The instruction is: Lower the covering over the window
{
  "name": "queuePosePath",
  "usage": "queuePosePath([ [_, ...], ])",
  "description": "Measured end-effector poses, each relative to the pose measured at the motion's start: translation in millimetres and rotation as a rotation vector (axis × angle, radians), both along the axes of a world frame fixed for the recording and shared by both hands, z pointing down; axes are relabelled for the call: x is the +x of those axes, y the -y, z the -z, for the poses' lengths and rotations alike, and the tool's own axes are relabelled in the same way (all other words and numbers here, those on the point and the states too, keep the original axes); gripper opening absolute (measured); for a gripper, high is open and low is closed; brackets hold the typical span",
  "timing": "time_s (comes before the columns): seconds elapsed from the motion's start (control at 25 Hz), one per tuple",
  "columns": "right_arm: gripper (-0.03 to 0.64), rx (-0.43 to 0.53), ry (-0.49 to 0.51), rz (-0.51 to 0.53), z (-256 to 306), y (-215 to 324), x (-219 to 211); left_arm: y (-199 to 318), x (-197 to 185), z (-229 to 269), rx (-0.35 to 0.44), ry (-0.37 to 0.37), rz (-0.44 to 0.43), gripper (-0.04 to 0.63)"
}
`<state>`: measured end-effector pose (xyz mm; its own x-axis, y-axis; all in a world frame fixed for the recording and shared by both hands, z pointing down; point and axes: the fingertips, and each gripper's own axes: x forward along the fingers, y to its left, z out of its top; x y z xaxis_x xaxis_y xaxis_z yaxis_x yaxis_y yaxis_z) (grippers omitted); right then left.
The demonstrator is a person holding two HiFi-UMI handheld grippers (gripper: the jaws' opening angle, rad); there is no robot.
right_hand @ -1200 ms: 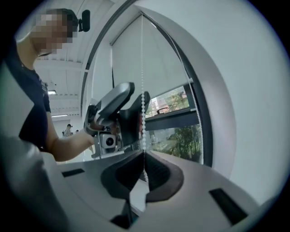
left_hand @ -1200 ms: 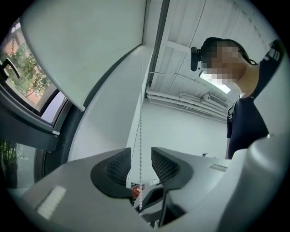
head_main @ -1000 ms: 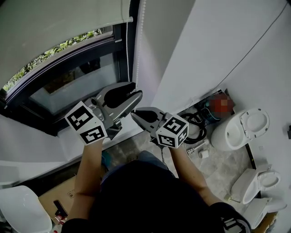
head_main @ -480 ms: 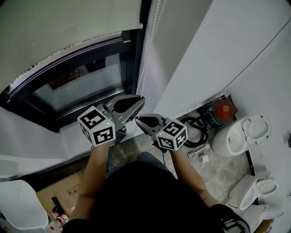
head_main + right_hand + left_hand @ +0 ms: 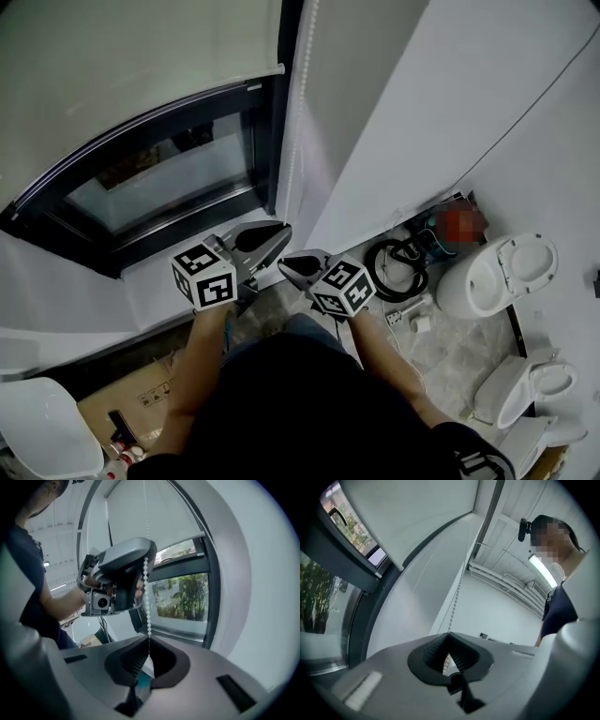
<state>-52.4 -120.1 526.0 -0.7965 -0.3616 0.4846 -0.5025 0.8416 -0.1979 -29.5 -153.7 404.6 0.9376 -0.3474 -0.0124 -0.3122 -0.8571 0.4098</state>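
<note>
**Head view.** The blind (image 5: 141, 56) hangs partway down. Its bottom rail crosses the window (image 5: 159, 178), and the lower glass is bare. The bead chain (image 5: 302, 94) drops along the right side of the frame. The left claw (image 5: 279, 232) and the right claw (image 5: 284, 265) sit close together at the foot of the chain, left above right, both low near the sill.
- Risk: the two tips nearly touch, so a short pull by the upper one could knock it into the lower.
- Risk: both arms look near the bottom of their reach. I judge there is little stroke left before a re-grip is needed.

**Left gripper view.** The claw (image 5: 449, 634) is pressed together, pinching the chain (image 5: 459, 588). Beads show inside the pad opening.
- Risk: the beads are small and smooth, so a hard tug could let them slide through the pads and the blind would not move.
- Risk: the chain leans off vertical here, and a sideways pull might jump it off its wheel at the top, which is out of sight.

**Right gripper view.** The claw (image 5: 149, 640) is also closed on the chain (image 5: 146, 588), which runs past the left claw (image 5: 122, 573) down into the tips.
- I cannot tell whether both claws hold the same strand of the loop.
- Risk: if they hold opposite strands, pulling both down would lock the blind.
- Risk: letting both go at once could leave the chain swinging out of reach.
</note>
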Motion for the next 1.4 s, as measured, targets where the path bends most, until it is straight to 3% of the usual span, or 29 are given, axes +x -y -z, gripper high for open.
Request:
queuePosePath([
  [0.24,0.015,-0.031,0.007,0.003,-11,-7,1,-2,1,-14,-0.028,0.015,-0.006,0.012],
  [0.6,0.017,0.002,0.014,0.003,11,-8,10,-4,-6,-17,-0.033,-0.008,0.007,0.011],
  [0.76,0.017,0.091,0.048,0.002,55,-7,13,-5,-10,-17,-0.032,-0.013,0.017,0.011],
  [1.0,0.017,0.22,0.183,-0.025,139,-2,23,-8,-10,-15,-0.03,-0.024,0.022,0.012],
  [1.28,0.017,0.325,0.054,0.063,171,-20,20,-14,-5,-15,-0.033,-0.031,0.009,0.011],
  [1.4,0.017,0.342,0.164,0.066,194,-25,17,-12,-6,-16,-0.033,-0.031,0.008,0.011],
])
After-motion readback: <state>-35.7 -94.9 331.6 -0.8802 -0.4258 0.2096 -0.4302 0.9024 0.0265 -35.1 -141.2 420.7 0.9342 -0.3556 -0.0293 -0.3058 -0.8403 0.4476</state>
